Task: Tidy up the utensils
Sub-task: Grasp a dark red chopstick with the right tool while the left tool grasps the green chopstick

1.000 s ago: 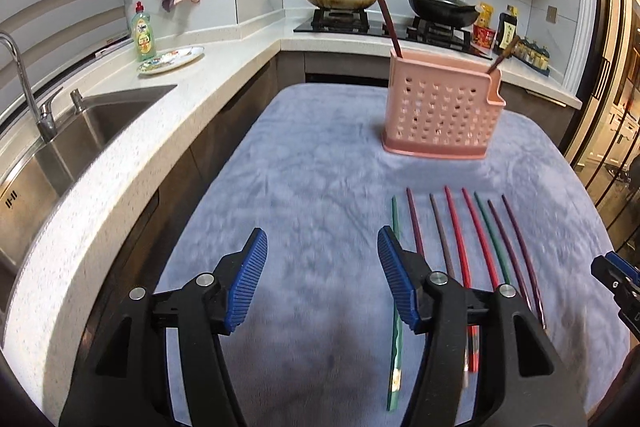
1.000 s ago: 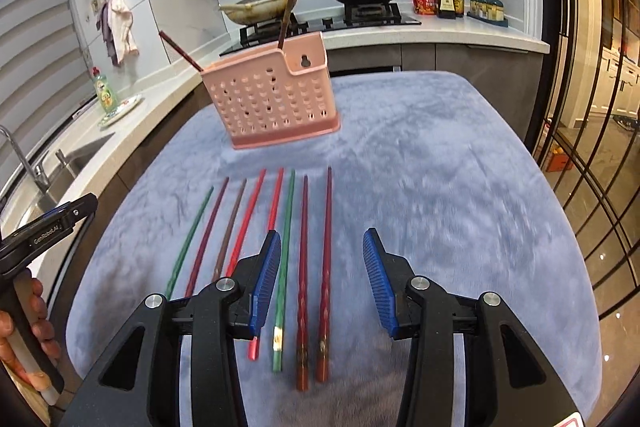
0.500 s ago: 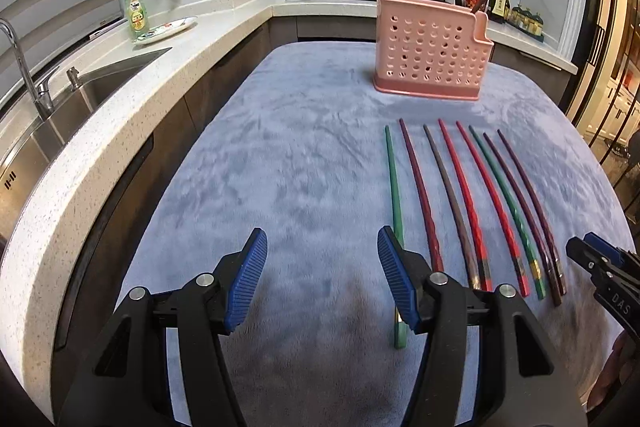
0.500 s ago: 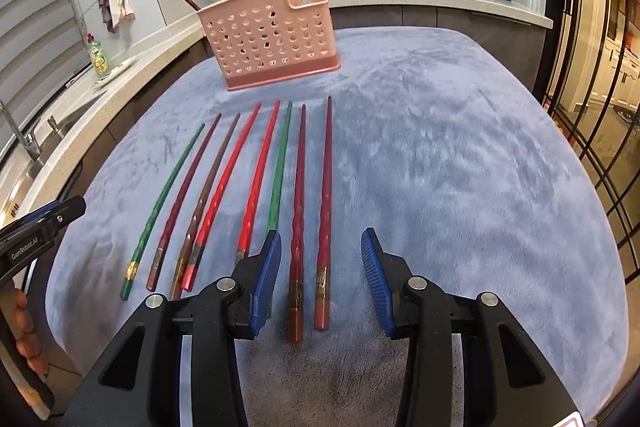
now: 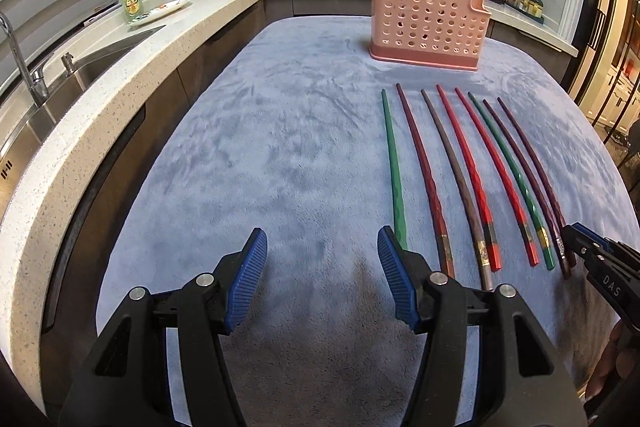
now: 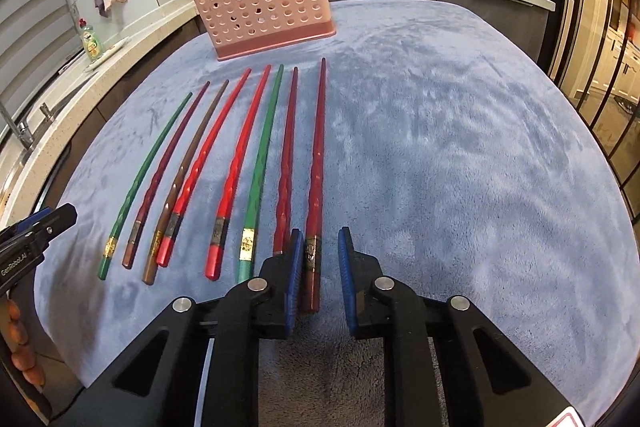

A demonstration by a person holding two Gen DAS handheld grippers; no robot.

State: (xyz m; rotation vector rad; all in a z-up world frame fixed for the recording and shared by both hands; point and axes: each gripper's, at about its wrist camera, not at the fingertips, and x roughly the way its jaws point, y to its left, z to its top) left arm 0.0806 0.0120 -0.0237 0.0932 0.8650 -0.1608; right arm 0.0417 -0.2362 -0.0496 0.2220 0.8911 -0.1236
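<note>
Eight chopsticks lie side by side on the blue-grey cloth [image 6: 440, 147], thin ends toward the pink holder [image 6: 264, 3] that stands at the cloth's far edge with two more sticks leaning out of it. The rightmost dark red chopstick [image 6: 317, 163] has its thick end between the blue pads of the right gripper [image 6: 320, 263], whose jaws are closing; the left pad sits against the stick while a gap shows before the right pad, so it is not yet pinched. Its neighbour's butt end is hidden behind the left finger. To the right of that stick the cloth runs bare to its right edge. The left gripper [image 5: 320, 267] hovers with its jaws apart and nothing between them, over bare cloth near the near edge; its right finger covers the butt of the leftmost green chopstick [image 5: 394, 167]. Open cloth stretches from there to the left edge, where a speckled worktop [image 5: 80, 131] with a sink runs alongside. Pans sit on a hob behind the holder.
</note>
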